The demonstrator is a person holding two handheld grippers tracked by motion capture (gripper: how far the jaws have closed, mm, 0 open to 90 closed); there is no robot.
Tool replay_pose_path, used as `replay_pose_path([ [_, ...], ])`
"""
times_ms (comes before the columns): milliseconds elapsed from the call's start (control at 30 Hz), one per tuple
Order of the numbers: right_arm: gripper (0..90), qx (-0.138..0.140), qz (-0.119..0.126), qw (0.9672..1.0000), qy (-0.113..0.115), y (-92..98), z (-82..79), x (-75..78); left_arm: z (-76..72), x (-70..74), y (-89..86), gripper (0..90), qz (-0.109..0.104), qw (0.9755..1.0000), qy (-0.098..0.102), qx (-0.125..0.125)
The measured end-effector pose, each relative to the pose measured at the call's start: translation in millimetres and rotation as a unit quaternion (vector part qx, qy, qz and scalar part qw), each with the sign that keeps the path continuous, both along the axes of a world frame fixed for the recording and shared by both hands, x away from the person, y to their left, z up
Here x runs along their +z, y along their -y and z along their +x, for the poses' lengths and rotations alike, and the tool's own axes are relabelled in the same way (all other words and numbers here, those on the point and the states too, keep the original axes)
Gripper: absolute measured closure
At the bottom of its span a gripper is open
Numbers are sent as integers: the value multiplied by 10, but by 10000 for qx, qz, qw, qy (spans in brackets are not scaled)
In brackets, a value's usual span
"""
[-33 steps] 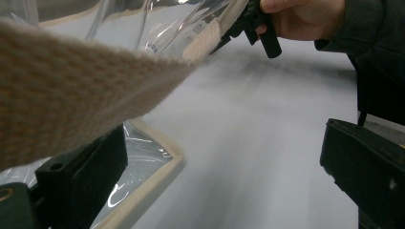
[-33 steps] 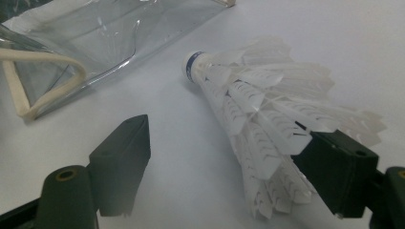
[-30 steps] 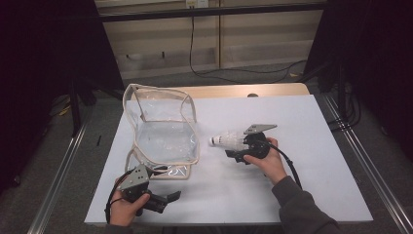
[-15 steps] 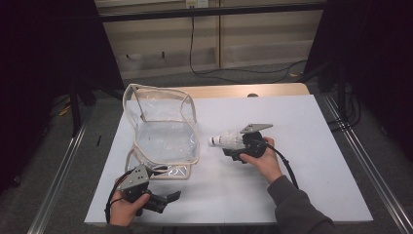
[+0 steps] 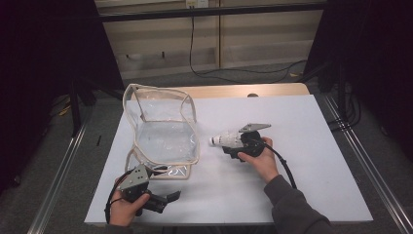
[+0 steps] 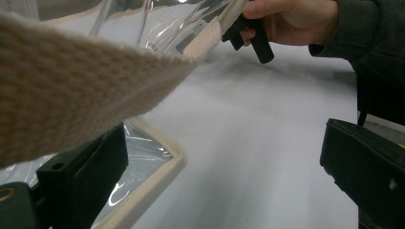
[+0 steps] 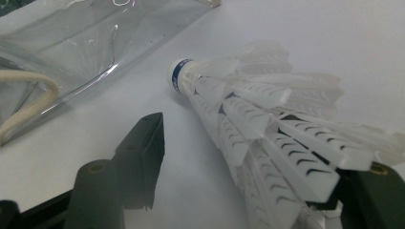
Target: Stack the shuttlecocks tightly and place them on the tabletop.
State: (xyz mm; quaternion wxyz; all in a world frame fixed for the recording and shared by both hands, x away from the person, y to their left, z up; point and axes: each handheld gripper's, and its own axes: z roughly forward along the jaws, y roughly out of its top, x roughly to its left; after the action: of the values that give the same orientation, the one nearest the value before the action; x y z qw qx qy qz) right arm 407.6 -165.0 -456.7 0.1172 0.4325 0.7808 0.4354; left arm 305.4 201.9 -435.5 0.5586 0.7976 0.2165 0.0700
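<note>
One shuttlecock [image 5: 225,140], one clear plastic bag [image 5: 163,131] and two hand-held grippers are on the white table [image 5: 316,161].

The shuttlecock lies near the table's middle, just to the right of the bag, its cork end pointing toward the bag. It is white with a blue band around the cork [image 7: 177,76]; there is lettering on the band, too small to read. No other label or writing can be made out.

The right gripper [image 5: 237,146] is beside the shuttlecock, and its jaws have just been closing. In the right gripper view the feathered skirt [image 7: 267,124] lies between the jaws against the right-hand one, while the left-hand jaw stands clear of it with bare table in the gap; the jaws are apart and not clamped.

The left gripper [image 5: 168,199] rests near the table's front edge, toward its left corner, just in front of the bag's lower rim. Its jaws stand wide apart. In the left gripper view the bag's beige webbing strap [image 6: 86,90] hangs above one jaw; whether it touches cannot be told.

The bag stands open on the left half of the table, reaching toward the far edge. The right half of the table is bare up to its right edge.
</note>
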Motion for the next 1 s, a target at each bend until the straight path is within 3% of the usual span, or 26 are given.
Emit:
replay_pose_path([
  [233,528,-84,41,9999,40,-24,12,-11,2,-1,-1,23,5,10000,6,-8],
  [500,612,-157,61,9999,31,-47,24,-20,0,-5,-4,23,-6,10000,-16,4],
  [800,812,-119,26,9999,79,-51,38,-17,4,-4,-12,23,20,10000,-3,-2],
  [1000,826,-66,-79,9999,131,-55,32,5,4,-4,-13,23,16,10000,1,-3],
])
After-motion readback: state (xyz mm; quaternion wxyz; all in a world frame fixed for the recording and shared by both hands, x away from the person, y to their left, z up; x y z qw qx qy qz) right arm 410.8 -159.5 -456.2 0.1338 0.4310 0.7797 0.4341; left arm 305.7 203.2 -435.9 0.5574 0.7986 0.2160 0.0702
